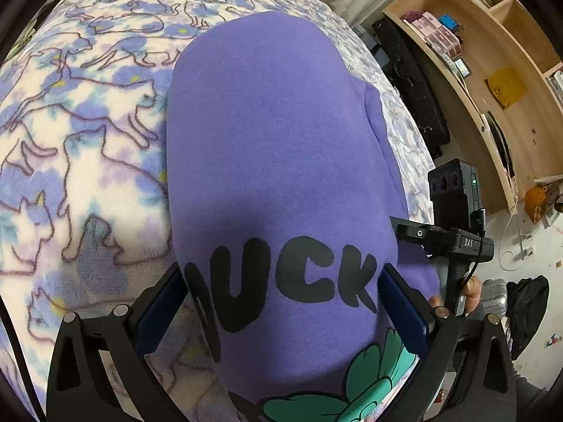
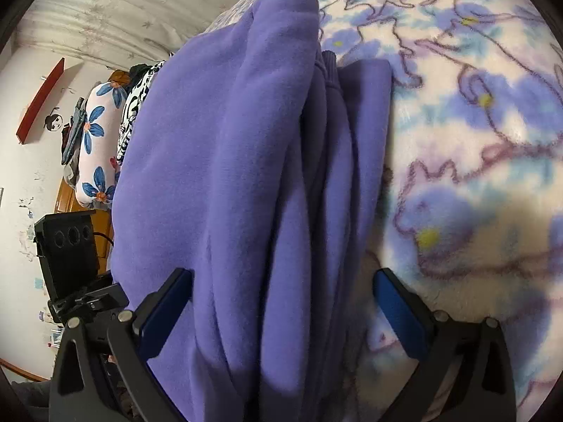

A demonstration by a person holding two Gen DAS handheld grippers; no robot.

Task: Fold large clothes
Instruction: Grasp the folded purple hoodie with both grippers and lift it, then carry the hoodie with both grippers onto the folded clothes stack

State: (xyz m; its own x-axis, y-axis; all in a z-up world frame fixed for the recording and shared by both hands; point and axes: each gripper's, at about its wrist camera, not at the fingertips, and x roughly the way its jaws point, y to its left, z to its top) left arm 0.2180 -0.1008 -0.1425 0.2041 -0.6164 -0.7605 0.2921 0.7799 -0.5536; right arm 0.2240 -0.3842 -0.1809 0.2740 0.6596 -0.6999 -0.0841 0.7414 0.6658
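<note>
On the cat-print blanket, a folded purple sweatshirt is straddled at six o'clock by both grippers' spread jaws, left gripper and right gripper.

Purple sweatshirt lies folded on the bed; black lettering faces up

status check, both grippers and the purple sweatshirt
Left gripper open, right gripper open. Purple sweatshirt folded on cat-print blanket, released. Nothing in the way.
</note>
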